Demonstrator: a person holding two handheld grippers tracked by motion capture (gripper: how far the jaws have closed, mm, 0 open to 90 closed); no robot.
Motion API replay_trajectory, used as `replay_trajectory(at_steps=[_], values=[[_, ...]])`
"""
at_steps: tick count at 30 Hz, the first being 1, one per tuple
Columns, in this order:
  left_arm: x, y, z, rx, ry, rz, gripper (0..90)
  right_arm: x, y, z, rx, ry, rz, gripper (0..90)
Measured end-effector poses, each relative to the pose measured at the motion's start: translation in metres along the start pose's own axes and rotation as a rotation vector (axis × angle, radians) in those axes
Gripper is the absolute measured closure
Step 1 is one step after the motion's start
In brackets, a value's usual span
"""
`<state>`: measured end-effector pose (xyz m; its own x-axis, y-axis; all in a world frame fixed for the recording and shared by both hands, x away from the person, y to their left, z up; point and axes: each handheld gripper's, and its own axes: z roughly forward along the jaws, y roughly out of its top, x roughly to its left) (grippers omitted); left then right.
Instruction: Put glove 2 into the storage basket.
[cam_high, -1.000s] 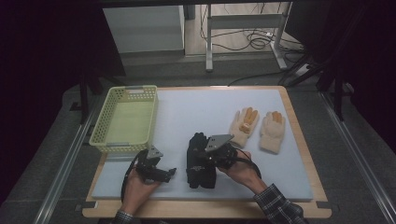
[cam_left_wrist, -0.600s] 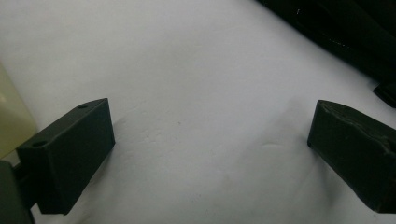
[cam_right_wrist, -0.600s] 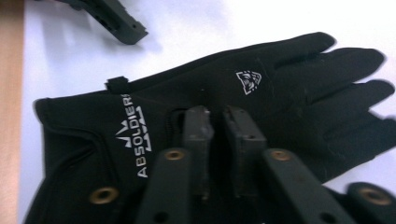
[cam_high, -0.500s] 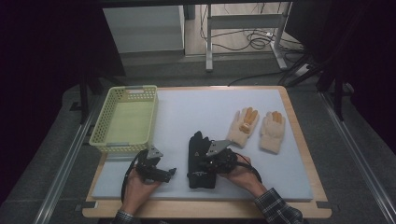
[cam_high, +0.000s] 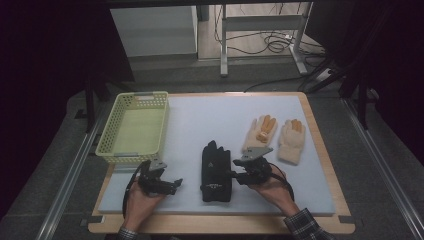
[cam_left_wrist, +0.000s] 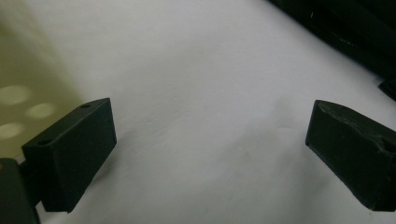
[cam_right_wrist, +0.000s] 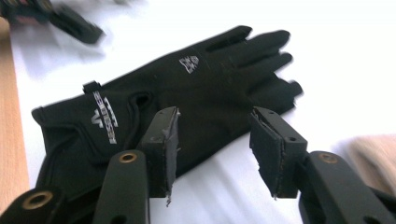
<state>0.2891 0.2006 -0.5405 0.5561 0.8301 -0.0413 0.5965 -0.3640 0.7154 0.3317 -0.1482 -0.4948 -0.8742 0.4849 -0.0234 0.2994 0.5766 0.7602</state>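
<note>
- Your one yellow basket (cam_high: 134, 127) sits left of centre, at the mat's (cam_high: 210, 112) left edge.
- Your left gripper (cam_high: 170, 186), lower left, is spread wide over bare mat.
- One black glove (cam_high: 216, 170) lies flat, centre.
- Your right gripper (cam_high: 235, 175), released, hovers at its edge.
- Two tan gloves (cam_high: 277, 136) lie right of centre.

The setting is a laboratory-type recording station. A wooden-edged table (cam_high: 320, 150) covered by a pale grey foam mat (cam_high: 210, 120) stands on grey carpeted flooring (cam_high: 55, 150) between dark side partitions. Behind it, loose black cables (cam_high: 270, 45) lie on the floor beside a grey metal frame stand (cam_high: 260, 22) and a white cabinet (cam_high: 152, 30).
</note>
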Motion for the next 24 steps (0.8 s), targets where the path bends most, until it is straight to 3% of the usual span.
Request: replay_trajectory(at_steps=[3,6,8,10,15,24], values=[[0.006,-0.006,-0.008,-0.001,0.014,-0.020,2.3,0.003,-0.008,-0.006,0.011,-0.018,0.006,51.6],[0.008,-0.014,-0.008,0.014,0.025,-0.021,2.6,0.007,-0.018,-0.011,0.028,-0.002,0.021,70.4],[0.008,-0.019,-0.004,0.042,0.044,0.000,2.6,0.010,-0.025,-0.012,0.036,0.012,0.029,81.2],[0.012,-0.021,-0.004,0.029,0.012,-0.024,3.3,0.014,-0.031,-0.011,0.041,0.031,0.033,88.3],[0.012,-0.022,-0.004,0.028,0.007,-0.021,2.6,0.026,-0.039,-0.003,0.052,0.070,0.021,88.5],[0.012,-0.022,-0.004,0.028,0.007,-0.020,2.7,0.037,-0.035,0.014,0.067,0.104,0.010,88.5]])
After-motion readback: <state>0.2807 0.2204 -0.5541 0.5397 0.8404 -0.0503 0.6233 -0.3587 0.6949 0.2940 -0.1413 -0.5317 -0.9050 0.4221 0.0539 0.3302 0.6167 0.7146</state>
